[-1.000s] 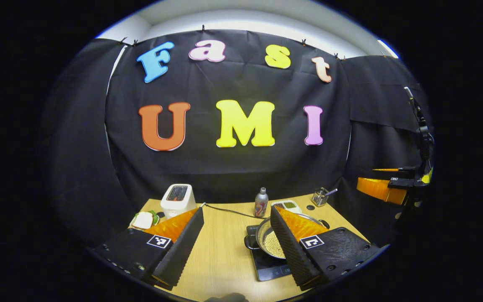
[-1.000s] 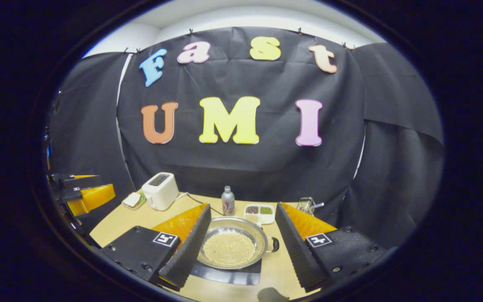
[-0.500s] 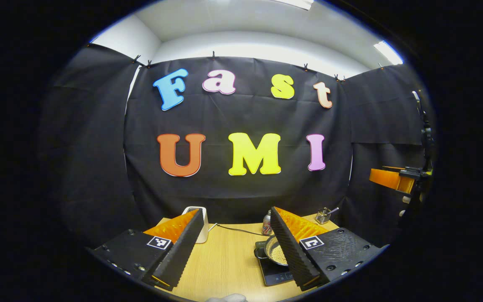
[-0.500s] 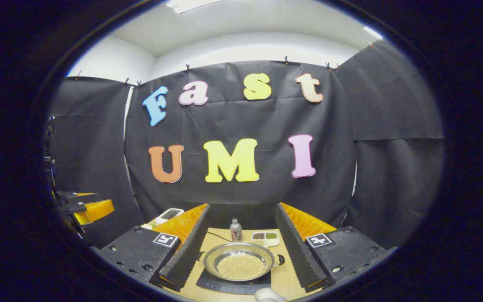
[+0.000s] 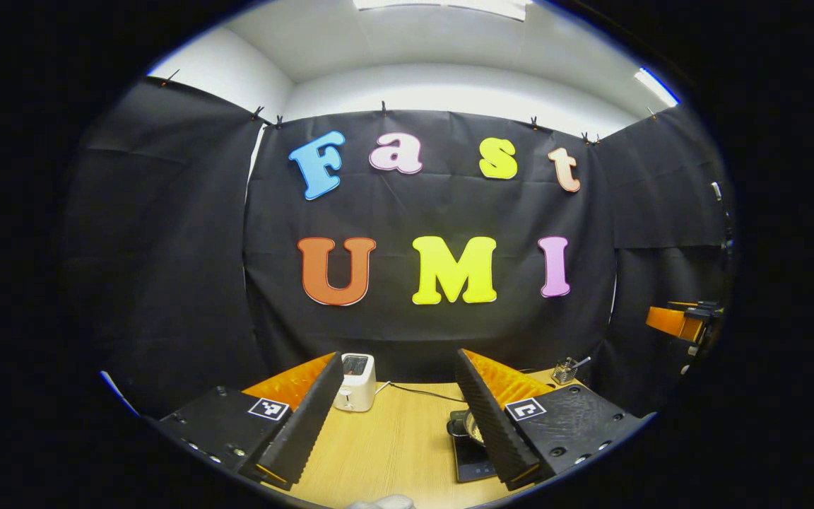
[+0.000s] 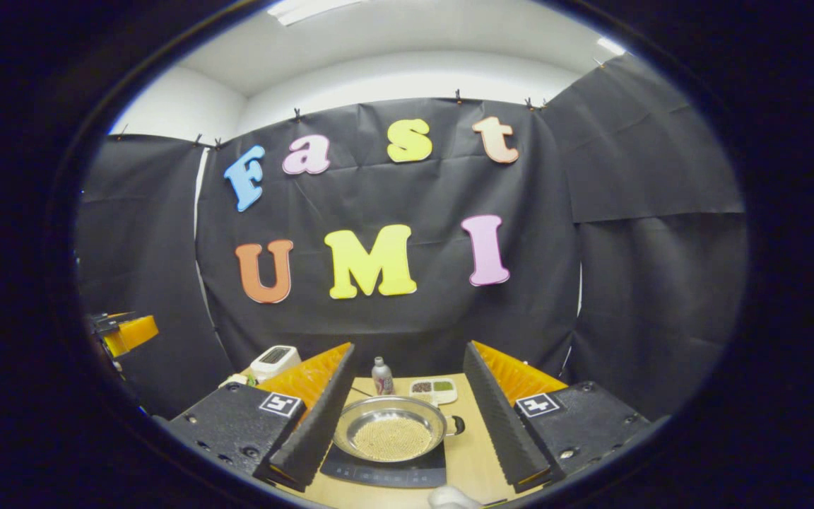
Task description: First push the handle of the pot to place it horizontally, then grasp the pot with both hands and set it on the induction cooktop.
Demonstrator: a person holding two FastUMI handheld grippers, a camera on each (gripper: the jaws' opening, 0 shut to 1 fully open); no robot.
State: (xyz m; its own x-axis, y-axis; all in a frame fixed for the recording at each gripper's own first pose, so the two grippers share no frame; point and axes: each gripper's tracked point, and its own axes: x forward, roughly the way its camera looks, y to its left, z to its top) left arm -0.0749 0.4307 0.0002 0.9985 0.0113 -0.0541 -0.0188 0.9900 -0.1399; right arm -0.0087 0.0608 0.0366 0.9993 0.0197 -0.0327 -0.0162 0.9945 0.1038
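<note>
A shiny steel pot (image 6: 389, 435) filled with small yellowish beads sits on the black induction cooktop (image 6: 379, 475), with a dark side handle (image 6: 455, 425) pointing right. My right gripper (image 6: 408, 346) is open, back from the pot and above it, which shows between its fingers. In the left gripper view, the pot (image 5: 469, 426) and cooktop (image 5: 470, 461) peek out from behind the right-hand finger. My left gripper (image 5: 398, 355) is open over bare wooden table (image 5: 393, 445). Each gripper also shows far off in the other's view: left gripper (image 6: 124, 332), right gripper (image 5: 675, 322).
A white toaster (image 5: 355, 382) with its cord stands at the back left of the table. Behind the pot are a small bottle (image 6: 381, 376) and a divided white dish (image 6: 433, 387). A wire utensil holder (image 5: 566, 371) stands at the back right.
Both grippers have drawn back and risen away from the pot, so the table and pot look smaller and lower. The pot stays on the cooktop.
</note>
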